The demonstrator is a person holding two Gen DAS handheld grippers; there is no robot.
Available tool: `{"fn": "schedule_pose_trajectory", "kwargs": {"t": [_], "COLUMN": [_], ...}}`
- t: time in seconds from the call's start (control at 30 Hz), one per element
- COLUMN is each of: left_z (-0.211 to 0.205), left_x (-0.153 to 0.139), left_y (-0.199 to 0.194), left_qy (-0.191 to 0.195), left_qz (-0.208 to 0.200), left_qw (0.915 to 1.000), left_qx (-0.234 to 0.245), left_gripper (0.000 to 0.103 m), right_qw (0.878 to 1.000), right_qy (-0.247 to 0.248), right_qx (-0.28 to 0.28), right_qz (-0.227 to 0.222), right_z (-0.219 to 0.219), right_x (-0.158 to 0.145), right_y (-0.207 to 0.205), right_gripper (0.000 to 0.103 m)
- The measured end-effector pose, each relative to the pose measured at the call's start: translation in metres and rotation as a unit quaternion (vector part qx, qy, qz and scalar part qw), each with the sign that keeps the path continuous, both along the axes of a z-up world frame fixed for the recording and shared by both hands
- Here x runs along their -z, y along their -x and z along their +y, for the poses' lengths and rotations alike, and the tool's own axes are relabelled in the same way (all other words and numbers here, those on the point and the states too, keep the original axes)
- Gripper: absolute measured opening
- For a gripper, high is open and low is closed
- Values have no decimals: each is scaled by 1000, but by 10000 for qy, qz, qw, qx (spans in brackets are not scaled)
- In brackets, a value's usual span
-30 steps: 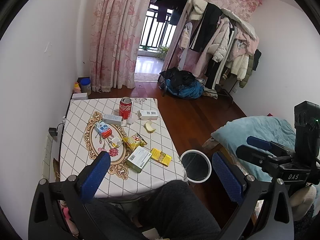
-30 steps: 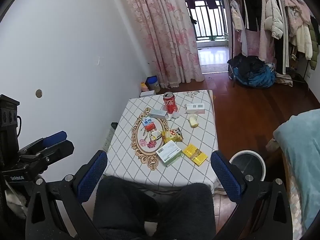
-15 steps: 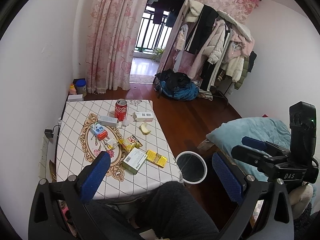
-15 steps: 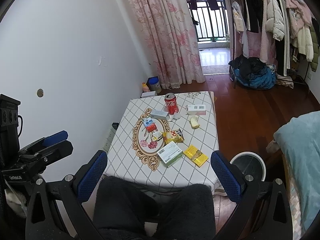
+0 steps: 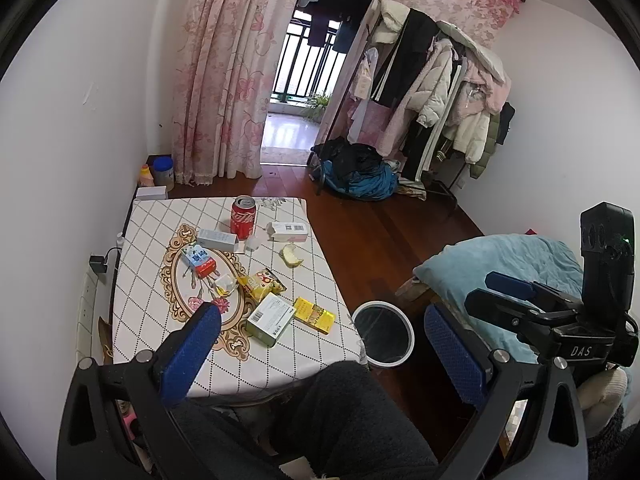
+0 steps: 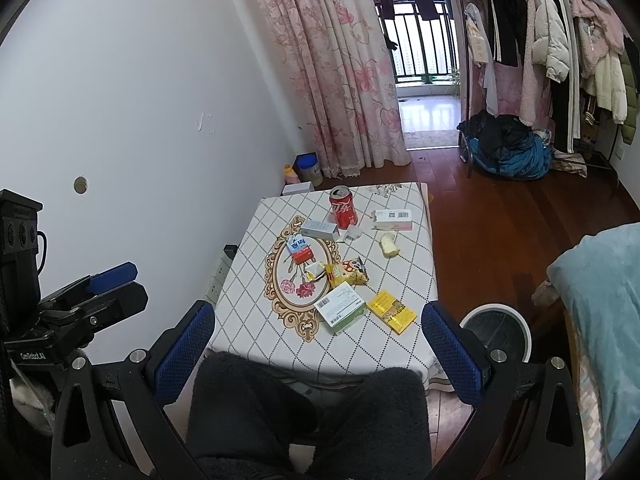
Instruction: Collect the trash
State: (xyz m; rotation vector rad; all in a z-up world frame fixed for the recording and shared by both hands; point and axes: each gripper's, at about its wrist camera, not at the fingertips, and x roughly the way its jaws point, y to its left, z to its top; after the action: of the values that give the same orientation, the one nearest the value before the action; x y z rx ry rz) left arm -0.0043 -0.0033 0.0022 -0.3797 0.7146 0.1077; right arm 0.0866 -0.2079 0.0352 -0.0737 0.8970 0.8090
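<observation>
Both our grippers, left [image 5: 316, 344] and right [image 6: 318, 338], hang wide open and empty. The green box [image 6: 340, 307] lies just ahead of the right one, its long side slanting rightward; the bin [image 6: 496, 330] sits to its right.

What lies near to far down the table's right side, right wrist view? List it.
Yellow flat packet → yellow snack bag → half-eaten bread piece → white barcode box → red cola can.

both wrist views toward shared table [image 5: 280, 344]
</observation>
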Motion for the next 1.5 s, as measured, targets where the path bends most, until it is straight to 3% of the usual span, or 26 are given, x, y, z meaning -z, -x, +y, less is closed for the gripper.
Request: {"fn": "schedule_pose_trajectory", "kwargs": {"t": [1.37,1.5], "left_z": [4,12], "left_x": [1,12], "left_y": [-1,-7], "left_qy": [21,-256], "left_qz": [16,264], "left_qw": [10000,9987], "left_qx": [-11,-347], "left_gripper": [103,103], "right_qw": [10000,9998], "right_qy": [9,-32], "right_qx": [-26,166], "right_qz": [-82,-54], "right_z": [5,5], "right_x": [-4,-1], "right_y": [3,-2], "right_gripper": [103,103]}}
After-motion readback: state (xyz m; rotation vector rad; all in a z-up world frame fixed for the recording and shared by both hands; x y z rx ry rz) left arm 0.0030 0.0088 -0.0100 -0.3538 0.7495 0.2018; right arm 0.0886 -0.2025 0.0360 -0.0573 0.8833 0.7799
